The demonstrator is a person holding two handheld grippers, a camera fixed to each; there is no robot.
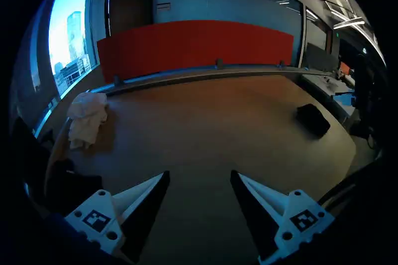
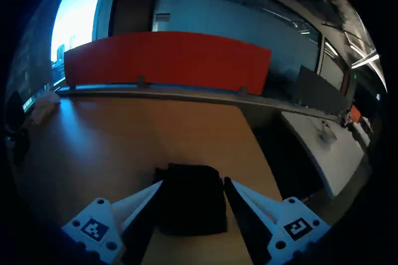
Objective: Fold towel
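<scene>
Both jaw gaps: wide, nothing clamped.
Left gripper (image 1: 199, 178): released, above bare table (image 1: 209, 126), touching nothing.
Right gripper (image 2: 194, 183): released, straddling black item (image 2: 191, 200); contact not discernible.
Towel (image 1: 87, 116): white, crumpled, far-left table corner near window (image 1: 69, 41).
Left gripper view: black item lying near right table edge, well apart from towel.
Edges: red partition (image 1: 199, 46) along far side; open tabletop between towel and black item.

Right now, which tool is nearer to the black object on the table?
Right. The right tool has the black object between its open fingers; from the left tool it lies far ahead across the table, off to the right.
</scene>
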